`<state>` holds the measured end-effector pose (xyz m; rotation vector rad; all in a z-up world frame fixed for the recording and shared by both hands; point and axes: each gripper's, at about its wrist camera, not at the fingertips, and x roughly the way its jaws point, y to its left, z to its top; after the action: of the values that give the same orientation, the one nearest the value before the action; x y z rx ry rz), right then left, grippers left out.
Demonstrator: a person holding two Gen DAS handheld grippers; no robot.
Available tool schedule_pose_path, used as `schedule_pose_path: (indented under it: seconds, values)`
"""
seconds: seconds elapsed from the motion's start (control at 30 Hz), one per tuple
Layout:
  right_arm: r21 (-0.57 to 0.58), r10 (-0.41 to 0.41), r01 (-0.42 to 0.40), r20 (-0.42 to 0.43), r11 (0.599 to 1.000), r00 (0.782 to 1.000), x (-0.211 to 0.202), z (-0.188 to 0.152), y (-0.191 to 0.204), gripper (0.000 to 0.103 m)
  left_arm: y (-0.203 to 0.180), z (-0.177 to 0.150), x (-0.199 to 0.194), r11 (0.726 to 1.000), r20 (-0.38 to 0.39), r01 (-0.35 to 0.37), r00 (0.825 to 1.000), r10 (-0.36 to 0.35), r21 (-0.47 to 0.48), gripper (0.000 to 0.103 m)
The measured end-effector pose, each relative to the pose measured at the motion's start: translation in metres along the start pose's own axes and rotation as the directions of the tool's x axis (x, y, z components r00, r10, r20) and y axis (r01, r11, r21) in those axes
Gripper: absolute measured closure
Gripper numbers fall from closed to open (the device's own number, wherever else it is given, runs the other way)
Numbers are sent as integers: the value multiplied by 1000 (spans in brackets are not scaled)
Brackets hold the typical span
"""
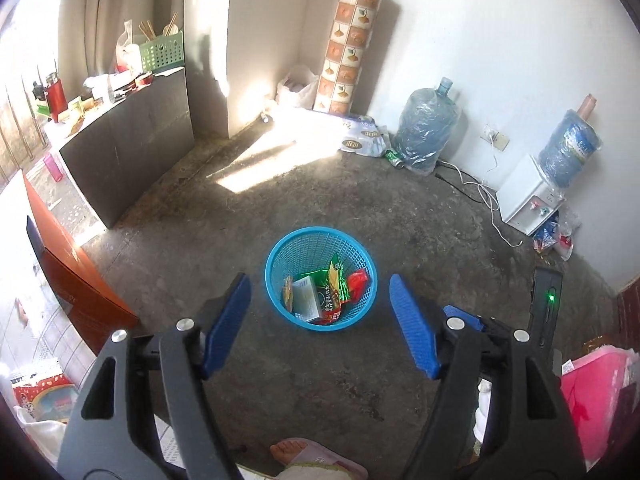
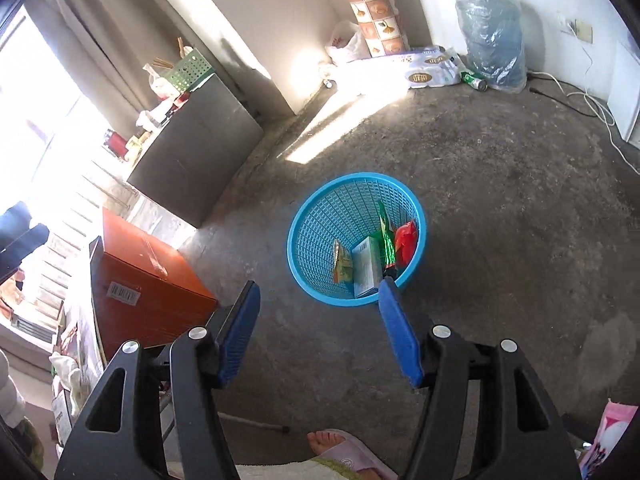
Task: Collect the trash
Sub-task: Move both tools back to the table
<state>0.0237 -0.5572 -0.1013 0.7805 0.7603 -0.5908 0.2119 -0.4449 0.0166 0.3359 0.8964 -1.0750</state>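
Note:
A blue plastic basket stands on the concrete floor and also shows in the right wrist view. In it lie a green snack wrapper, a red wrapper, a pale carton and a yellow packet. My left gripper is open and empty, held above the floor just short of the basket. My right gripper is open and empty, above the basket's near rim.
A green can lies by a wrapped water jug at the far wall. A water dispenser stands right, with cables on the floor. A dark cabinet and an orange box stand left. A slippered foot is below.

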Motion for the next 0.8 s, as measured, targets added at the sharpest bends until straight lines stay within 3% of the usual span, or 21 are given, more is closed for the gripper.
schedule_pose_path:
  seconds: [0.13, 0.37, 0.5, 0.6, 0.7, 0.8]
  values:
    - [-140, 10, 4, 97, 990, 995, -51, -16, 37, 18, 0, -26, -57, 1000, 57, -17, 998, 18, -12, 35]
    - [-295, 87, -40, 149, 955, 985, -117, -43, 89, 12, 9, -90, -155, 997, 139, -28, 990, 38, -75, 35]
    - [-350, 159, -113, 107, 930, 981, -142, -66, 115, 11, 16, -136, -205, 994, 169, -70, 982, 84, -86, 34]
    - [-369, 222, -185, 60, 911, 973, -153, -88, 132, 11, 24, -173, -241, 983, 202, -141, 966, 162, -116, 34]
    - [-406, 255, -232, 2, 884, 967, -159, -114, 148, 11, 40, -209, -274, 964, 228, -176, 948, 220, -197, 34]
    - [-443, 279, -280, -69, 852, 958, -161, -138, 160, 11, 56, -251, -306, 928, 254, -200, 924, 285, -315, 34]
